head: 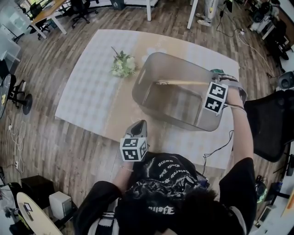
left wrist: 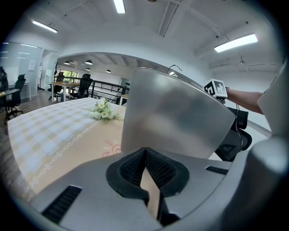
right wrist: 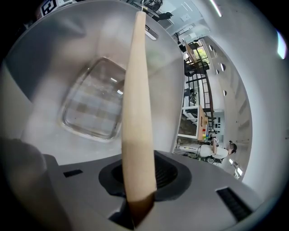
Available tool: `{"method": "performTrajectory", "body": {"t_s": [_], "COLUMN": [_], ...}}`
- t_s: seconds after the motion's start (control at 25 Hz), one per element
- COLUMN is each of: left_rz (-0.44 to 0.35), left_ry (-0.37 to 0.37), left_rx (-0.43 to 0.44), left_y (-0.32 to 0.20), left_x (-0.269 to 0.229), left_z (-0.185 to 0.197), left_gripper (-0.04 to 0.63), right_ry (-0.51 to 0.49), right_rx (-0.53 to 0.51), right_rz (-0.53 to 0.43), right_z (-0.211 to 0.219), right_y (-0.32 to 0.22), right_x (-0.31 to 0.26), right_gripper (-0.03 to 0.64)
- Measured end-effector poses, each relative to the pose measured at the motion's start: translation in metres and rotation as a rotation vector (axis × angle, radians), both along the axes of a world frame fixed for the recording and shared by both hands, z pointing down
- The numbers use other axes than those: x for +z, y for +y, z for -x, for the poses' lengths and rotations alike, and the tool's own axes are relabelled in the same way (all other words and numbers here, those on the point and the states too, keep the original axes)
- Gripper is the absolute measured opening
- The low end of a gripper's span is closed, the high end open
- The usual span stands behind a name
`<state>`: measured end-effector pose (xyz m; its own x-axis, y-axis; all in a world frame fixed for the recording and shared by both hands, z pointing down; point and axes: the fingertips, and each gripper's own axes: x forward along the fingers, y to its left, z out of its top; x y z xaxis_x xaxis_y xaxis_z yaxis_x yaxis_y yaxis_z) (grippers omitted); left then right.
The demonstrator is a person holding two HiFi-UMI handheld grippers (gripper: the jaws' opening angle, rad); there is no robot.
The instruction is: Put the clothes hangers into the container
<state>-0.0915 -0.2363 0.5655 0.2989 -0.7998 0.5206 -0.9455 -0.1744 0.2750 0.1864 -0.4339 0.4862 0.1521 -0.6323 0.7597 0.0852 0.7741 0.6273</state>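
Observation:
A translucent grey container (head: pixel 148 75) stands on the table, right of centre. A pale wooden clothes hanger (head: pixel 181 83) stretches across its inside, just below the rim. My right gripper (head: pixel 210 84) is at the container's right rim, shut on one end of that hanger. In the right gripper view the hanger (right wrist: pixel 135 90) runs up from my right gripper (right wrist: pixel 137 180) over the container's bare floor (right wrist: pixel 90 108). My left gripper (head: pixel 139 125) hovers by the table's near edge, left of the container (left wrist: pixel 176 113). In the left gripper view my left gripper (left wrist: pixel 145 151) has its pads meeting, nothing between them.
A small bunch of white flowers (head: pixel 123 65) lies on the checked tablecloth (head: pixel 87 92) left of the container, also seen from the left gripper (left wrist: pixel 103 109). A black office chair (head: pixel 271 124) stands off the table's right side. Desks and chairs (head: pixel 50 13) fill the far room.

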Motion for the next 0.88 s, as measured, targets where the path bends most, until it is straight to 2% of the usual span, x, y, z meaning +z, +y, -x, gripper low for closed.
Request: {"method": "performTrajectory", "body": {"t_s": [0.2, 0.56, 0.88], "left_rz": [0.008, 0.004, -0.006], "left_ry": [0.001, -0.009, -0.012], "left_rx": [0.004, -0.014, 0.004], "left_y": [0.001, 0.002, 0.004], "left_x": [0.004, 0.008, 0.006], "left_z": [-0.004, 0.002, 0.002], "left_gripper": [0.020, 0.020, 0.021], "right_ry": [0.012, 0.045, -0.013], "right_rx": [-0.024, -0.078, -0.068], "right_rz": [-0.025, -0.015, 0.038], "right_z": [0.002, 0.005, 0.016], "right_y": [0.004, 0.021, 0.041], "right_x": [0.001, 0.007, 0.014], "right_gripper": [0.084, 0.083, 0.086]}}
